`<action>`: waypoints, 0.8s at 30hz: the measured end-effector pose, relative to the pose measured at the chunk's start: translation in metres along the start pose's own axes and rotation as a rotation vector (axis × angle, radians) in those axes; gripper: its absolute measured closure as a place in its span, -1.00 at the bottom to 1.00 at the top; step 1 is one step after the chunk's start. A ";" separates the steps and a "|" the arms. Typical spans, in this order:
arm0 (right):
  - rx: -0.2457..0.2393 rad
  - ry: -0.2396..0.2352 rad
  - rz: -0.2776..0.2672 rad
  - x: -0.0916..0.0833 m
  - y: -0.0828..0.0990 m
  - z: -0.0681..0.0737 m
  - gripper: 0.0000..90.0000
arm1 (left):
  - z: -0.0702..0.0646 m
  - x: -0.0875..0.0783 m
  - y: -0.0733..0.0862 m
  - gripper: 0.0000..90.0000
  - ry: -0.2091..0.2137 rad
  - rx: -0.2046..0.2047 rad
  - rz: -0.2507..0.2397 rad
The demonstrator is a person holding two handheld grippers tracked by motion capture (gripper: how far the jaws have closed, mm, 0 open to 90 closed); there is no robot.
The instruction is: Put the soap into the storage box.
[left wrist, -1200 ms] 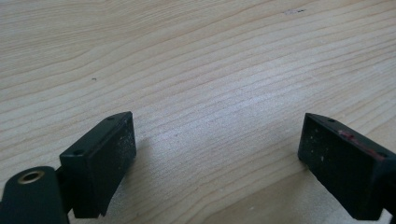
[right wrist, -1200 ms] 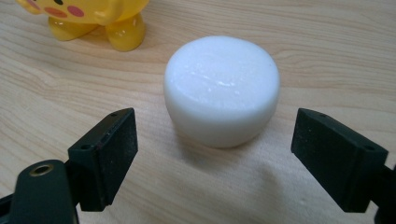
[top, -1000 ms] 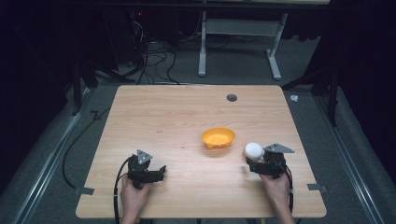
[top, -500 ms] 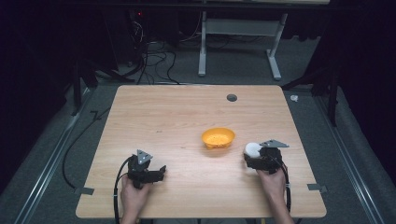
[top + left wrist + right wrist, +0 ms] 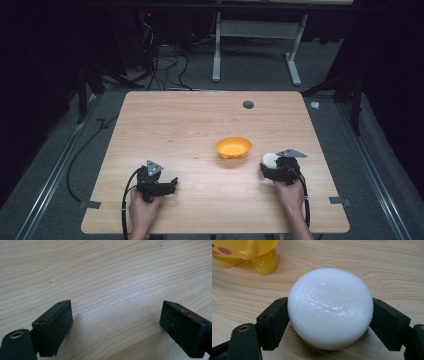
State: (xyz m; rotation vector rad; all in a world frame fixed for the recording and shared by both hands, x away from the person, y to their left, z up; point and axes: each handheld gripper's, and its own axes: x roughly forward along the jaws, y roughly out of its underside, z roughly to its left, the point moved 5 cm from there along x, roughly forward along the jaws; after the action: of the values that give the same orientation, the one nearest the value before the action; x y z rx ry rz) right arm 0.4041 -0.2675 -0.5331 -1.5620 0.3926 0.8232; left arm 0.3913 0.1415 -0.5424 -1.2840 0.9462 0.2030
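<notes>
1. Right tool (image 5: 270, 167) has moved in on the white round piece (image 5: 270, 159) since a second ago: back then it sat just to the right of the piece, now its jaws stand on either side of it.
2. Right gripper view: white round piece (image 5: 330, 307) sits between the two black jaws, both pads touching its sides. Reads as clenched on the piece, piece looks to be resting on the bench (image 5: 387, 270), not lifted.
3. Piece location: right-front part of the bench (image 5: 190, 125), near the orange bowl (image 5: 233, 147), just to its right and toward the person.
4. Bowl's yellow foot and painted side show at top left of the right gripper view (image 5: 249, 252); bowl has not moved.
5. Left tool (image 5: 161, 187) unchanged, parked at left-front of bench. Left gripper view: jaws wide apart, released, bare wood between them.
6. Meaning: the approach looks finished and the grasp made; my guess is the lift comes next, likely toward the bowl. Smooth rounded sides could slip.
</notes>
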 end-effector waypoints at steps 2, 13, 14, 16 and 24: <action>-0.006 0.009 -0.004 0.000 0.000 0.001 -0.48 | 0.000 0.000 0.000 -0.74 0.001 0.000 0.000; -0.014 -0.002 -0.007 -0.001 0.000 0.004 -0.47 | 0.000 0.000 0.000 -0.74 0.000 0.000 0.000; -0.013 -0.003 -0.009 -0.001 -0.001 0.004 -0.47 | 0.000 0.000 0.000 -0.74 0.001 0.000 0.000; -0.012 -0.005 -0.015 -0.002 -0.001 0.004 -0.47 | 0.000 0.000 0.000 -0.74 0.001 0.000 0.000; -0.011 -0.029 -0.046 -0.010 -0.006 0.007 -0.47 | 0.000 0.000 0.000 -0.74 0.001 0.000 0.000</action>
State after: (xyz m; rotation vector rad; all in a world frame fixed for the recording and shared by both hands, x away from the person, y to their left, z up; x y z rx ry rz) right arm 0.3989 -0.2617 -0.5216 -1.5616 0.3304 0.8131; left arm 0.3913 0.1415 -0.5424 -1.2838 0.9468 0.2027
